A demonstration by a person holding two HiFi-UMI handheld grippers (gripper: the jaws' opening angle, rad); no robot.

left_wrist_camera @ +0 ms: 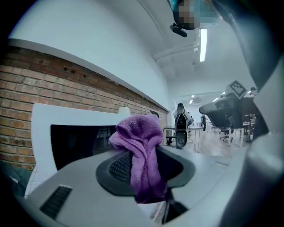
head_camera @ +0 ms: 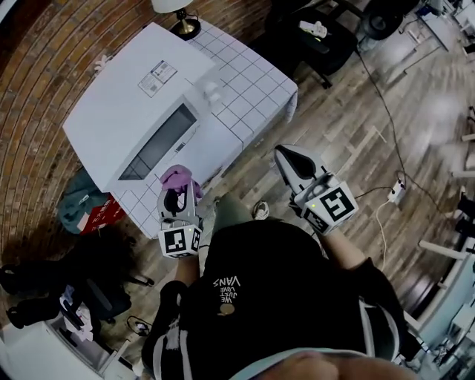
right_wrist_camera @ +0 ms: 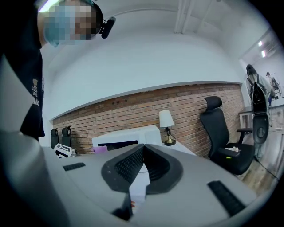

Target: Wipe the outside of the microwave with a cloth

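A white microwave (head_camera: pixel 130 111) with a dark door window stands on a white tiled table (head_camera: pixel 252 89) against the brick wall. My left gripper (head_camera: pixel 178 194) is shut on a purple cloth (head_camera: pixel 177 178), held just in front of the microwave's door side; the cloth (left_wrist_camera: pixel 140 150) bunches up between the jaws with the microwave (left_wrist_camera: pixel 71 133) behind it. My right gripper (head_camera: pixel 291 159) is shut with nothing in it, off the table's right front corner over the floor. The right gripper view shows the jaws (right_wrist_camera: pixel 143 153) meeting and the microwave (right_wrist_camera: pixel 126 137) farther off.
A lamp (head_camera: pixel 180 18) stands at the table's back corner. A black office chair (head_camera: pixel 312 33) is behind the table to the right. Cables and a power strip (head_camera: pixel 395 191) lie on the wooden floor. A red box and a teal cloth (head_camera: pixel 85 208) sit left of the table.
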